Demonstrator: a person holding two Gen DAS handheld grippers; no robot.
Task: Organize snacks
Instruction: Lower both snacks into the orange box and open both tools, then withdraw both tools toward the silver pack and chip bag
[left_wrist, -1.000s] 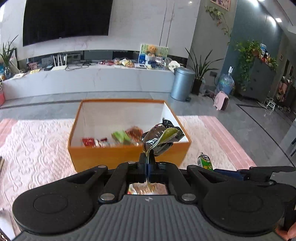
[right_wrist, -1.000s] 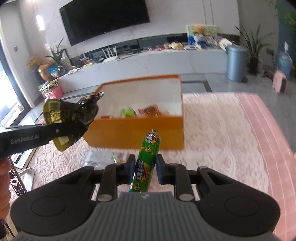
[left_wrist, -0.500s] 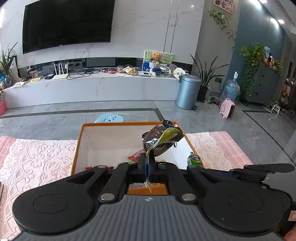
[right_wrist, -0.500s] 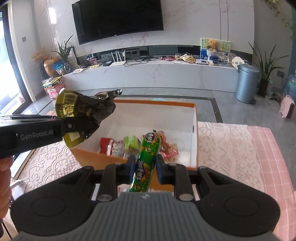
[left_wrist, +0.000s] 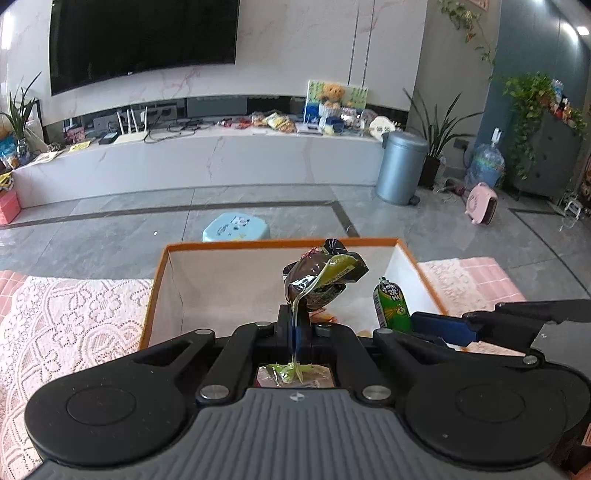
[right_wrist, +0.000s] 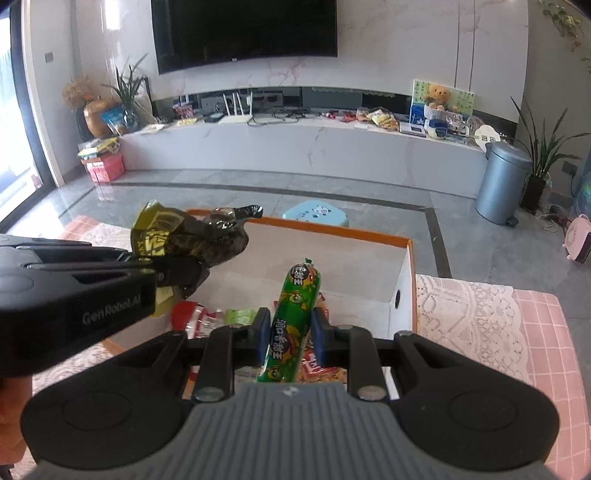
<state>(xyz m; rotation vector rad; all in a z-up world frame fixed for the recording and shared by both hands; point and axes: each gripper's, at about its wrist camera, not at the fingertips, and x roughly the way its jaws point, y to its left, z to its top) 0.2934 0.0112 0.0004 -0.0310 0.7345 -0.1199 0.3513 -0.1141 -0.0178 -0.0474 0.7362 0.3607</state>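
Left wrist view: left tool (left_wrist: 295, 328) pinching dark pouch (left_wrist: 317, 284) by its edge, held above box (left_wrist: 162, 280).
Right wrist view: right tool (right_wrist: 290, 328) clamped on green sausage (right_wrist: 291, 321), tilted upright over box (right_wrist: 406, 280).
Box: orange rim, white inside, resting on lace cloth (right_wrist: 472, 317); red and green packets (right_wrist: 207, 317) at bottom.
Floor beyond: blue stool (left_wrist: 236, 229).
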